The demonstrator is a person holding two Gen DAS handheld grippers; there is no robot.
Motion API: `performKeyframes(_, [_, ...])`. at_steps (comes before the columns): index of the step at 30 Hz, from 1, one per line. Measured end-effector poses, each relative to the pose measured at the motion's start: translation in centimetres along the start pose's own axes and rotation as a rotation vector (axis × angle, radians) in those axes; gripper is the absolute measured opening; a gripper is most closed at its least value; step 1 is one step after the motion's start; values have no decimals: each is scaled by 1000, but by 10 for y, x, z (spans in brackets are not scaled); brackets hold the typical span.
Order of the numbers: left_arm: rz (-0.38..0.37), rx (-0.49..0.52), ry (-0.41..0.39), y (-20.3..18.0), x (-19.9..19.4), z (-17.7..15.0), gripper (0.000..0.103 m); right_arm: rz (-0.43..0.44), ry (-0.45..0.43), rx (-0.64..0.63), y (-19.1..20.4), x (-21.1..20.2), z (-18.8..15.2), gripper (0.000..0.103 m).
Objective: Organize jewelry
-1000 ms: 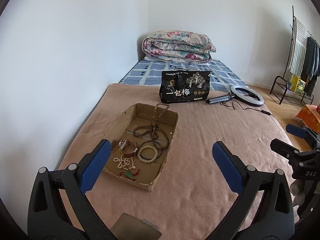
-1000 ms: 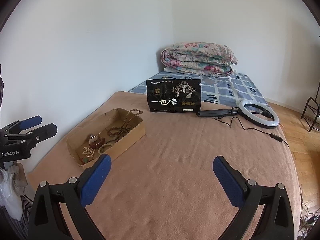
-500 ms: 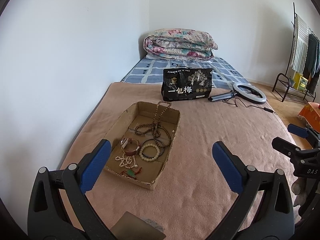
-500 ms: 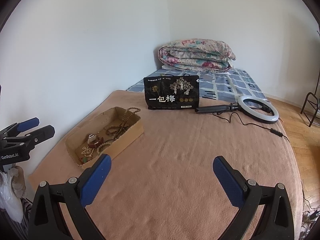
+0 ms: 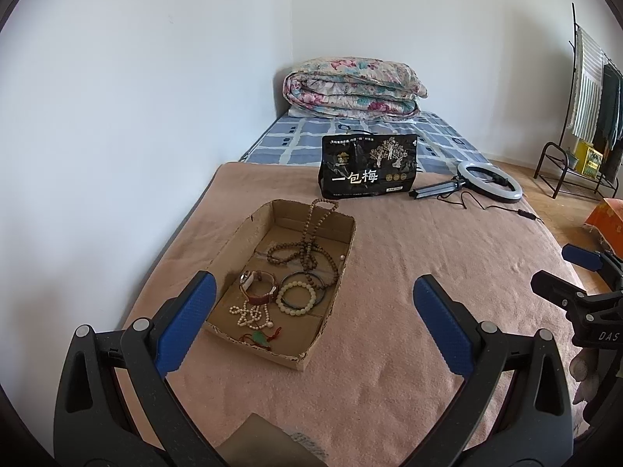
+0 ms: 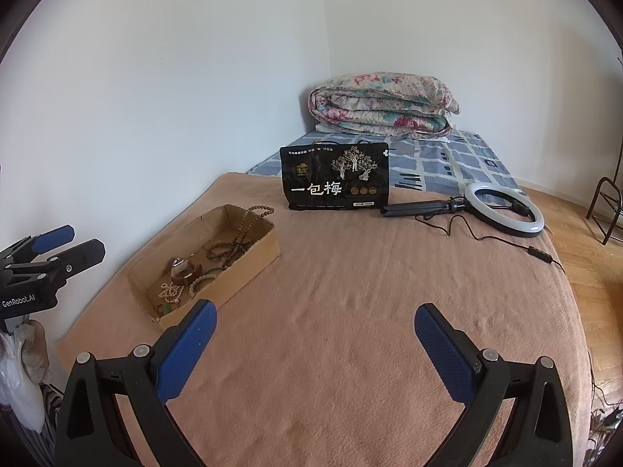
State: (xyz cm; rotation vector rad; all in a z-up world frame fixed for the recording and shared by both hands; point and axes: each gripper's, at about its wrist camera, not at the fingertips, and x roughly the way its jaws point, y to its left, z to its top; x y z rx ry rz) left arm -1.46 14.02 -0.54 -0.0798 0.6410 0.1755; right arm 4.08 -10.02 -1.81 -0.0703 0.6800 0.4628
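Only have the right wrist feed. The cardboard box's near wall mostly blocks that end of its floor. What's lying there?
Observer: A green pendant on a red cord, against the near wall of the cardboard box, just in front of the white bead string.
Operator: Left gripper state? I only see it side-on.
Observer: The left gripper is open, pads wide apart, nothing between them.
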Motion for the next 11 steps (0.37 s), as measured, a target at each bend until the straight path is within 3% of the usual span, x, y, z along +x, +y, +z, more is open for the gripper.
performKeyframes(11, [29, 19, -26, 2, -3, -1, 103, -9, 7, 5, -1, 2, -5, 103])
